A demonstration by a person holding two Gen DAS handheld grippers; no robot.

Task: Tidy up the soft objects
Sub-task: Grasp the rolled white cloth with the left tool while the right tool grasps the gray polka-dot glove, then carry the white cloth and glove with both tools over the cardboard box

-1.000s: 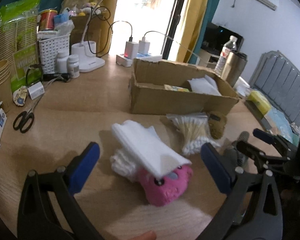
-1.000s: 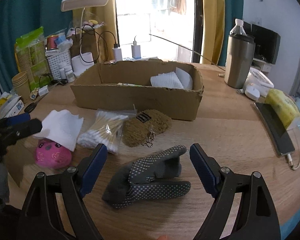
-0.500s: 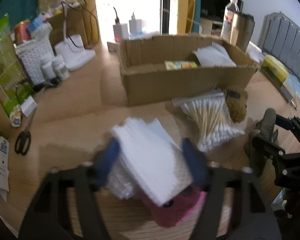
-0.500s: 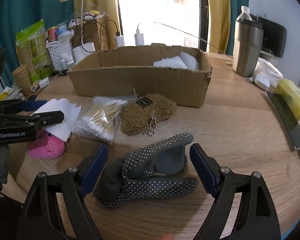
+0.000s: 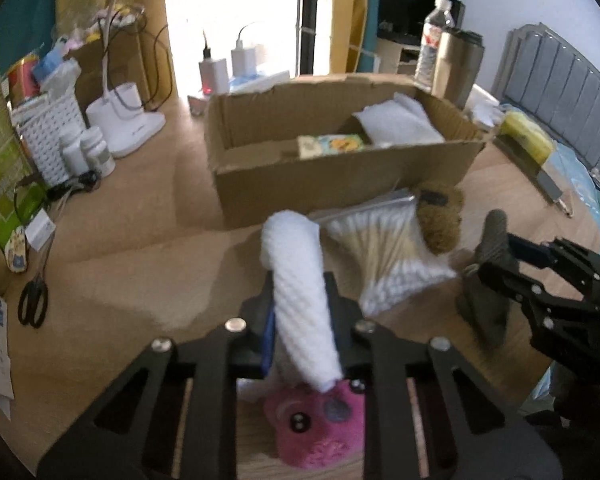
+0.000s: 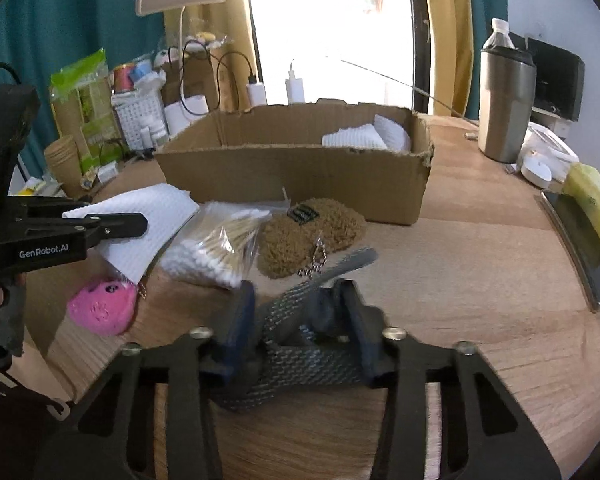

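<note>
**A:** Where do the claws stand?

**B:** The left claw (image 5: 300,312) pinches the white cloth (image 5: 298,276) across its middle, the cloth's long axis running forward along the fingers, toward the cardboard box (image 5: 332,184). The right claw (image 6: 296,316) is pressed onto the grey dotted glove (image 6: 300,344), which bunches between the fingers; whether it has left the bench (image 6: 480,280) I cannot tell.

**B:** Both loads point the same way. The box sits ahead of each claw, its near wall facing them, the open top beyond it.

**A:** Which hand is nearer?

**B:** Hard to call. The left looks slightly closer to the near wall, by my reading.

**A:** What lies between?

**B:** A bag of cotton swabs (image 6: 216,248) and a brown plush pouch (image 6: 308,236) lie just in front of the box wall, with the right claw's path crossing over the pouch. A pink plush toy (image 5: 320,428) sits beneath the left claw, under the cloth's trailing end.

**A:** The risk?

**B:** Probably the wall itself: each load likely has to rise above the rim, and the drooping cloth could snag there. White cloths (image 6: 360,136) already fill the box's right end; the left end looks free.
</note>
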